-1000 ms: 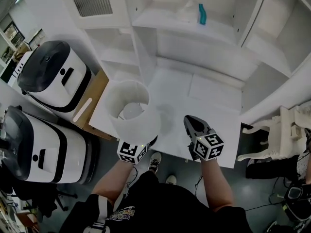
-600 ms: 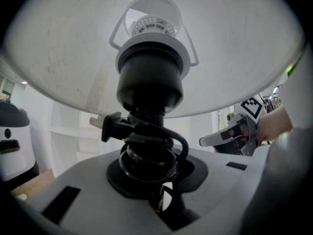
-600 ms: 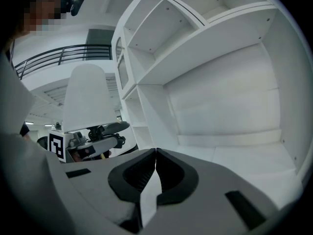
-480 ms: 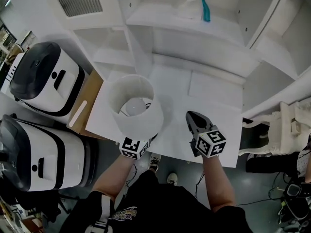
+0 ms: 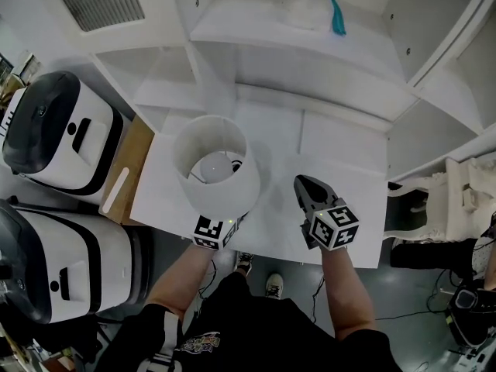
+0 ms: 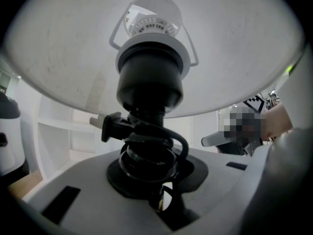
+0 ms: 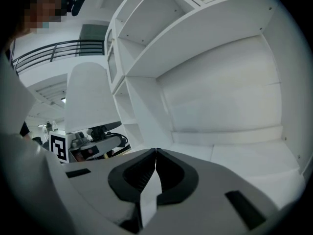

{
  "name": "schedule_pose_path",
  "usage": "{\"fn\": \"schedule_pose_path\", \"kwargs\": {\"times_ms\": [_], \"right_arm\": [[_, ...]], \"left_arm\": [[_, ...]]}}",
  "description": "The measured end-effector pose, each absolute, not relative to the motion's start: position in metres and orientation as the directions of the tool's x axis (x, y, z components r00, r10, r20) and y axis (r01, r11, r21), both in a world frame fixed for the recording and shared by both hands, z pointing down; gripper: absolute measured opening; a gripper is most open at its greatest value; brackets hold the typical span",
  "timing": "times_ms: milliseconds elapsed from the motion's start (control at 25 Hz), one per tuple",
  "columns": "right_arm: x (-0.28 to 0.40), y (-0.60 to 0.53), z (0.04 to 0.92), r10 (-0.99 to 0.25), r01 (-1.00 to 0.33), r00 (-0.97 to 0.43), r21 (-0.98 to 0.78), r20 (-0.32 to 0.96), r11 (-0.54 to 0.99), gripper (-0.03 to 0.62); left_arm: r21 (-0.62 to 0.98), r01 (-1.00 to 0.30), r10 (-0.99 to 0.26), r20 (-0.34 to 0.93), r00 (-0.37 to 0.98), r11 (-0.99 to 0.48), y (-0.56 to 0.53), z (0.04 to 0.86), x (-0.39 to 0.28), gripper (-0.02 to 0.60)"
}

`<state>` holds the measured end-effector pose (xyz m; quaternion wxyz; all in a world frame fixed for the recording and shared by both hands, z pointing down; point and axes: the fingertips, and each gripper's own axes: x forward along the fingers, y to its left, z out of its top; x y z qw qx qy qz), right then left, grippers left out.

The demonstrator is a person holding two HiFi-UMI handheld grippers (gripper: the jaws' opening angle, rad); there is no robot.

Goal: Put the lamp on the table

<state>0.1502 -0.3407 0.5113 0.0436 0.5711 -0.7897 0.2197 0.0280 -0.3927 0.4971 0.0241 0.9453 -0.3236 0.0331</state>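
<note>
**Lamp held over the tabletop's near edge, not yet set down**

The left tool [image 6: 149, 173] grips the lamp [image 5: 213, 165] by its black stem, where the cord [image 6: 164, 142] is wound. The right tool [image 5: 308, 189] is beside it, jaws together and empty. The lamp is over the near left of the tabletop [image 5: 341, 169], its foot hidden. Next, probably: lower it upright until it stands, short of the shelves [image 5: 271, 33], then release.
</note>
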Motion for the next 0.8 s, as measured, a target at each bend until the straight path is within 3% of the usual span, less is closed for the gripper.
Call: {"fn": "schedule_pose_path", "kwargs": {"times_ms": [800], "right_arm": [[0.166,-0.401,0.560,-0.887,-0.936,-0.269,-0.319,0.376,0.149,0.026]], "left_arm": [[0.000,-0.577,-0.576,0.074,0.814,-0.816,-0.469,0.545,0.061,0.083]]}}
